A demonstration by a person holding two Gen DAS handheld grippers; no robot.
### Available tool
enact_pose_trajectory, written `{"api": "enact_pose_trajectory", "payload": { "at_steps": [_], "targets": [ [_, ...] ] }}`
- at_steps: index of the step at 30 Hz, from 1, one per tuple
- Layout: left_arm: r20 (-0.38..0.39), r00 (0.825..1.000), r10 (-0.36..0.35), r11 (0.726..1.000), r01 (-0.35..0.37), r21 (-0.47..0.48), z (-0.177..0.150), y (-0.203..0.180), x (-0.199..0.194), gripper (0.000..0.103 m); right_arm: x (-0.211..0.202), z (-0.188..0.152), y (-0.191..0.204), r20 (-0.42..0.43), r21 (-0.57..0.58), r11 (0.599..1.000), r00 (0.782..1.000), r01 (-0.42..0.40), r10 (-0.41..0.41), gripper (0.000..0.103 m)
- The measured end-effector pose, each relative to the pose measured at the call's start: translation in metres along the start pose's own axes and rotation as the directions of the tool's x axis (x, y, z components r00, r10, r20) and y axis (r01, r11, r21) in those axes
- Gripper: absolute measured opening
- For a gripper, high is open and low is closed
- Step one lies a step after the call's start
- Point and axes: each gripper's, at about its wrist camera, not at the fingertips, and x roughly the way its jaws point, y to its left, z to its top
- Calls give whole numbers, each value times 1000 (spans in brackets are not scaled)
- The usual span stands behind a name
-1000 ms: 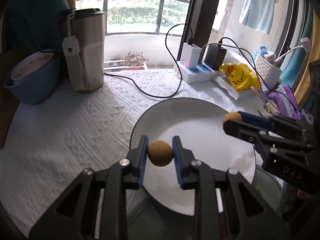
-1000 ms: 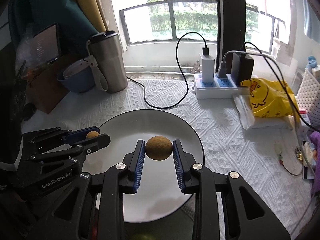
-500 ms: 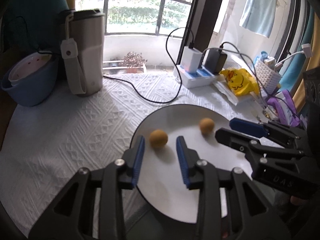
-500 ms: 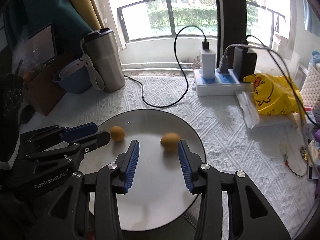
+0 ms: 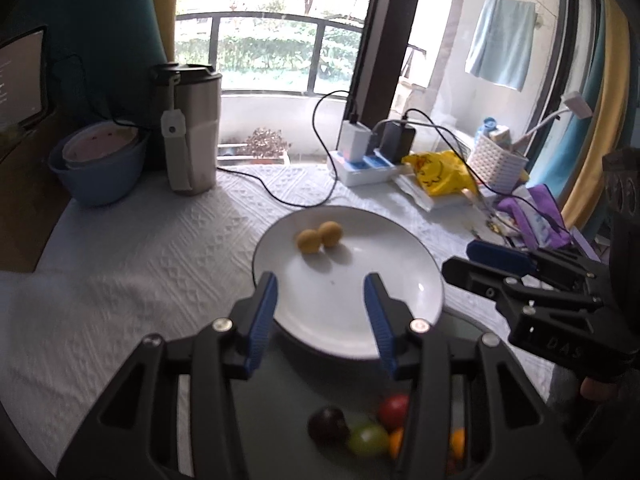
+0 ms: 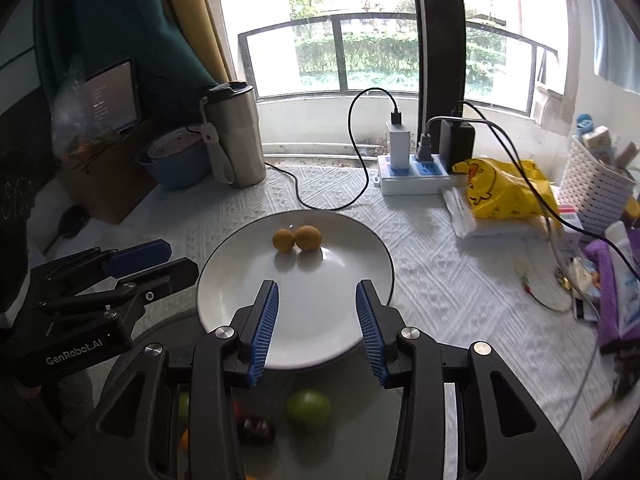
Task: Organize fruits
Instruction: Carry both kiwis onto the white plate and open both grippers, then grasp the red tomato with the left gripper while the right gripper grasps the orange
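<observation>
Two small yellow-brown fruits (image 5: 319, 236) lie touching each other on the far part of a white plate (image 5: 404, 280); they also show in the right wrist view (image 6: 297, 238) on the plate (image 6: 360, 264). My left gripper (image 5: 322, 284) is open and empty above the plate's near edge. My right gripper (image 6: 317, 290) is open and empty over the plate's near half. Below both, a dark tray (image 5: 304, 396) holds several small fruits: a dark one (image 5: 328, 426), a green one (image 5: 367, 440) and a red one (image 5: 394, 406). A green fruit (image 6: 309, 407) shows in the right wrist view.
A steel tumbler (image 5: 192, 128) and a blue bowl (image 5: 100, 168) stand at the back left. A power strip with chargers (image 6: 416, 168), a black cable (image 5: 288, 196), a yellow bag (image 6: 504, 188) and a white basket (image 6: 596, 184) crowd the back right.
Both grippers let go of their fruits, opened wider and pulled back toward me. The two fruits now rest together on the plate. The tray of fruits has come into view.
</observation>
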Motion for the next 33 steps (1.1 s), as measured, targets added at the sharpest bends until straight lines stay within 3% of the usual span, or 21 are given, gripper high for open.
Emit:
{"api": "enact_pose_trajectory", "payload": {
  "at_steps": [15, 24, 33],
  "targets": [
    [-15, 1000, -12, 1000, 12, -1, -52, -28, -43, 47, -49, -57, 10, -9, 1, 1000, 1000, 3, -3, 43],
    [-38, 999, -16, 1000, 16, 3, -74, -45, -55, 47, -65, -82, 12, 9, 12, 999, 999, -47, 47, 43],
    [-79, 997, -16, 1000, 16, -2, -104, -60, -57, 47, -65, -109, 9, -26, 3, 995, 995, -97, 97, 43]
  ]
}}
